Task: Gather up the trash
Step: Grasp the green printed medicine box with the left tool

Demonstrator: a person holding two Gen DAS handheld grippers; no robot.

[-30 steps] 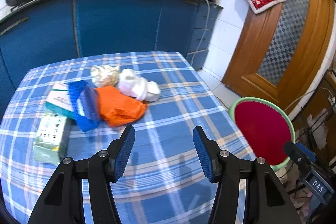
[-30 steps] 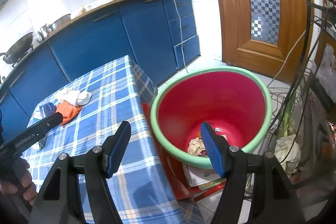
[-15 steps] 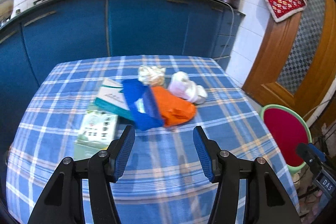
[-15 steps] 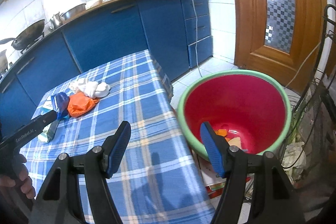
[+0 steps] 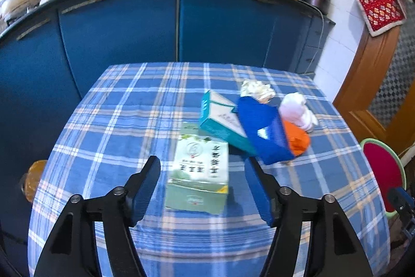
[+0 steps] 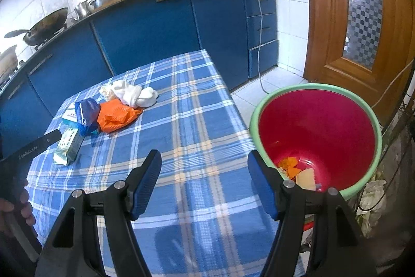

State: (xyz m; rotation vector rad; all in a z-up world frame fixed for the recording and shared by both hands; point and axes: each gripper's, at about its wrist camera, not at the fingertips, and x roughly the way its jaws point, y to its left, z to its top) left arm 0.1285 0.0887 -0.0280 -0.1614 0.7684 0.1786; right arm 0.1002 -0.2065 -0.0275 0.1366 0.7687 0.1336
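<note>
In the right wrist view, the left gripper (image 6: 53,136) at nine o'clock bears white lettering, partly readable as "enRobot.AI", its jaws opening with nothing pressed between them. The pale green box (image 5: 199,174) lies just ahead of those jaws on the checked counter (image 5: 124,126); its print is too blurred to read. Toward one o'clock from it cluster a teal box (image 5: 220,121), blue wrapper (image 5: 262,131), orange bag (image 5: 298,139) and white wads (image 5: 298,109). The counter's near half lies bare. The right gripper (image 6: 205,182) hangs open and empty over the counter's right edge; the red bin (image 6: 319,126), green-rimmed, stands at three o'clock, scraps at its bottom
</note>
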